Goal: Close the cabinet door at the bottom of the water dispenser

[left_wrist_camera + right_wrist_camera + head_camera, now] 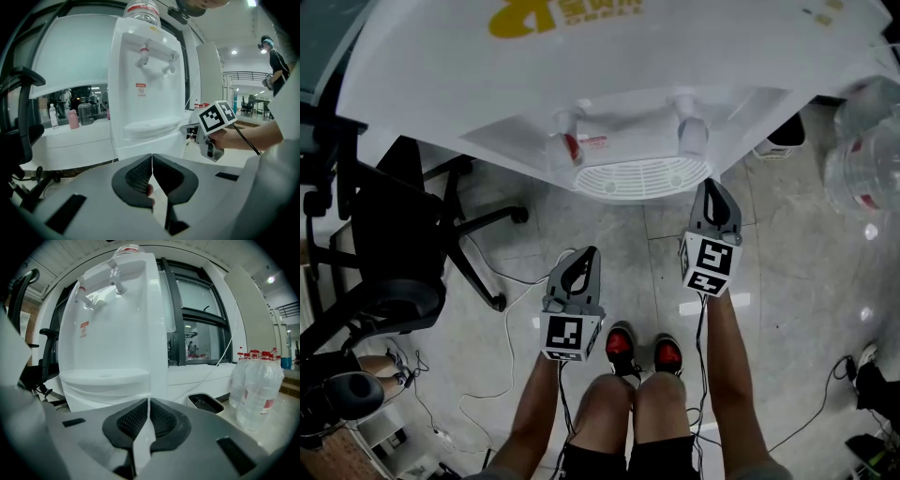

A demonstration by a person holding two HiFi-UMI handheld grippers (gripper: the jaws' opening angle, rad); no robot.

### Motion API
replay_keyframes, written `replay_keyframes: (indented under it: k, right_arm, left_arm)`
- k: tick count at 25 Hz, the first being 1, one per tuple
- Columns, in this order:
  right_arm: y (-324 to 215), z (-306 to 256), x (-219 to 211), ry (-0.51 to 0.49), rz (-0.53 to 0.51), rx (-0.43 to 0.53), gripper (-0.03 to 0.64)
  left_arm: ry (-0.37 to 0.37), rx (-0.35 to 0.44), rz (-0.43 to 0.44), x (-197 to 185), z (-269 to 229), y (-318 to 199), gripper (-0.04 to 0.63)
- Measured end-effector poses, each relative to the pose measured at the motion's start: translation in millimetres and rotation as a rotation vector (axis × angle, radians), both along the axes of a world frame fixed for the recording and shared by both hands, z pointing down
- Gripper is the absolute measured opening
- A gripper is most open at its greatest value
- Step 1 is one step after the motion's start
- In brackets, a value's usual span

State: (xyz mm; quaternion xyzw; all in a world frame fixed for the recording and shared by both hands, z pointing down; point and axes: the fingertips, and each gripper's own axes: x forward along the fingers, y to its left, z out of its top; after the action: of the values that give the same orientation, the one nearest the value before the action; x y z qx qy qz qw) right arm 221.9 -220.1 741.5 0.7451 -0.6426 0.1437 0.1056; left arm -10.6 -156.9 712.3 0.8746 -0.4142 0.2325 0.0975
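Standing at the left of the floor (609,234) is a black chair (394,244), with loose cables (487,394) lying near its base. The left gripper (584,261) hangs in front of the person's left knee, well back from the dispenser (609,75). Its fingers (140,171) are pressed together at the tips, with nothing between them. Just right of it, the person's red and black shoes (621,345) stand side by side.

The white dispenser is straight ahead, filling the far middle of the head view. A bottle (142,9) stands upside down on top of it. Two taps (567,131) stick out over a rounded drip tray (642,178). The cabinet door at the dispenser's bottom shows in no view. From above it is hidden under the tray and the overhanging front. In both gripper views the grippers' own bodies cover the lower front.

The right gripper (710,194) is held further forward than the left one, with its tip just beside the right end of the tray. Whether it touches the dispenser cannot be told. Its fingers (133,420) are also closed tip to tip on nothing, and they aim at the dispenser's right front corner.

Right of the dispenser, a dark tub (205,404) sits on the floor. A cluster of clear water bottles (255,390) with red caps stands beside it at the far right.
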Motion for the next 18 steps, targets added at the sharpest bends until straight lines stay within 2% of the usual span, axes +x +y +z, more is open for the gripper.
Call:
replay_keyframes:
  k: [5, 9, 14, 18]
  right_arm:
    - [7, -3, -1, -0.04, -0.007, -0.038, 0.025]
    - [19, -20, 1, -0.027, -0.007, -0.04, 0.025]
    - [36, -60, -2, -0.015, -0.029, -0.04, 0.025]
    - [49, -107, -6, -0.012, -0.056, -0.04, 0.025]
  left_arm:
    - [-0.007, 0.008, -0.006, -4, -13, 6, 0.025]
    - [-0.014, 0.019, -0.006, -5, -33, 14, 0.025]
    - [-0.006, 0.02, -0.011, -2, -71, 28, 0.025]
    - [0.008, 0.042, -0.022, -1, -120, 35, 0.025]
